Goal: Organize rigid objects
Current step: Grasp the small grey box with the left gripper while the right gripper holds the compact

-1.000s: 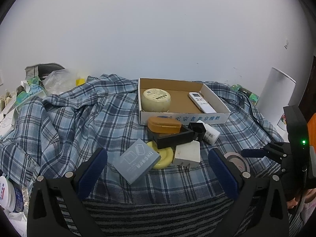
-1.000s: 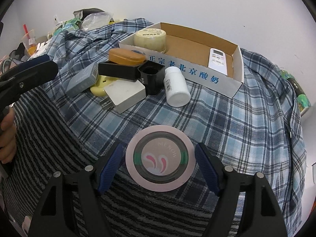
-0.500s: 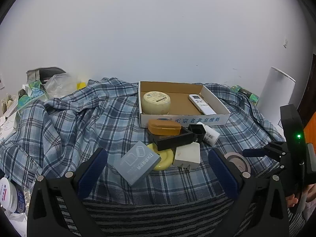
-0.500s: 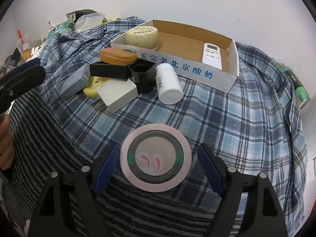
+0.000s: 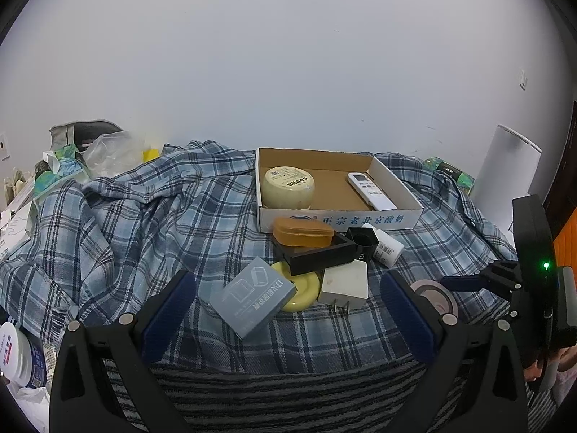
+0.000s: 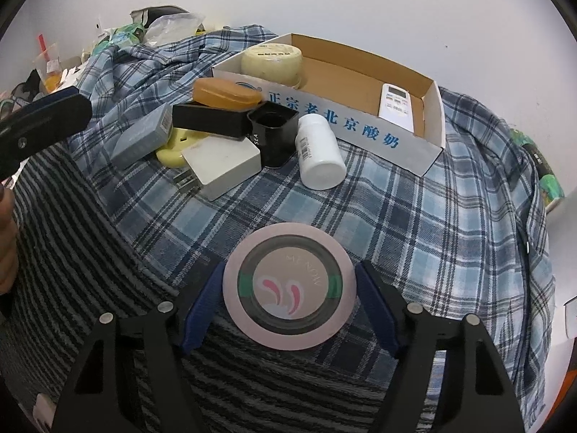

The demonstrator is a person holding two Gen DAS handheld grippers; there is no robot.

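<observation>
Surface: blue plaid cloth (image 6: 414, 216) thrown over the desk, with a grey striped cloth (image 6: 90, 259) along the near edge.
Target thing: round pink-rimmed tin with a green band and a printed lid (image 6: 287, 285), lying flat at the near edge where plaid meets stripes.
Right gripper (image 6: 288, 303): straddles the tin, one blue pad on each side of the rim; jaws closing, pads just beside the rim and not clearly pressing it.
Key relation: the tin sits directly between the right gripper's pads, slightly ahead of them. Being round, it has no long axis to line up with.
Nearer hand: the right, by far; the tin is well off to the right of the left gripper.
Left gripper (image 5: 288, 310): spread wide and empty, hovering near a grey-blue rectangular carton (image 5: 252, 296).
Destination, judged: open cardboard box with blue print (image 6: 431, 144) at the far side, already holding a cream round tub (image 6: 271, 58) and a white remote control (image 6: 396, 105).
Right wrist view only: the tin's lid and the pad-to-rim gaps.
Left wrist view only: the right gripper from the side, with just a sliver of the tin behind the left gripper's right finger.
Risk, judged: the rim is low, so the pads could ride over it.
</observation>
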